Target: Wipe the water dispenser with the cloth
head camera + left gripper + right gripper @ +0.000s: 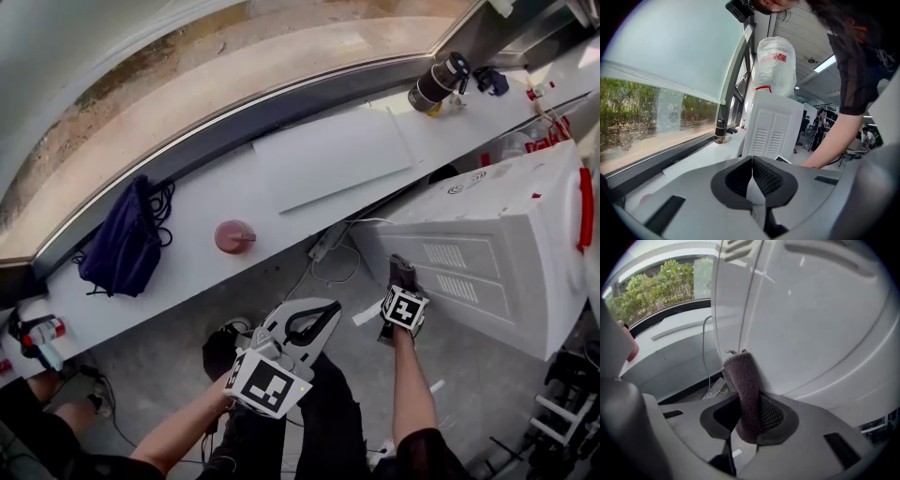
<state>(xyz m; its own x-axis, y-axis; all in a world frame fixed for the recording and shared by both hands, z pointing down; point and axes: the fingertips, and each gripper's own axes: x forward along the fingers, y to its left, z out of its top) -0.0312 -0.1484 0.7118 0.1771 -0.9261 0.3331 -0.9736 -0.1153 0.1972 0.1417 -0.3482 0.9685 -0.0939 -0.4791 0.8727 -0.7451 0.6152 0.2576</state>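
Note:
The white water dispenser [487, 253] stands at the right of the head view, its louvred panel facing me. My right gripper [401, 274] is at the panel's lower left edge, shut on a brownish cloth [743, 380]. In the right gripper view the cloth's folded top rests against the dispenser's smooth white wall [811, 324]. My left gripper [319, 319] hangs over the floor, left of the dispenser and apart from it, shut with nothing between its jaws. In the left gripper view [752, 161] the dispenser [771, 126] carries a plastic-wrapped bottle [776, 65] on top.
A white counter [187, 211] runs under the window with a dark blue bag [122, 248], a pink lid [234, 236], a white board [333, 155] and a dark flask [436, 82]. A power strip with cables [328, 246] lies on the floor beside the dispenser.

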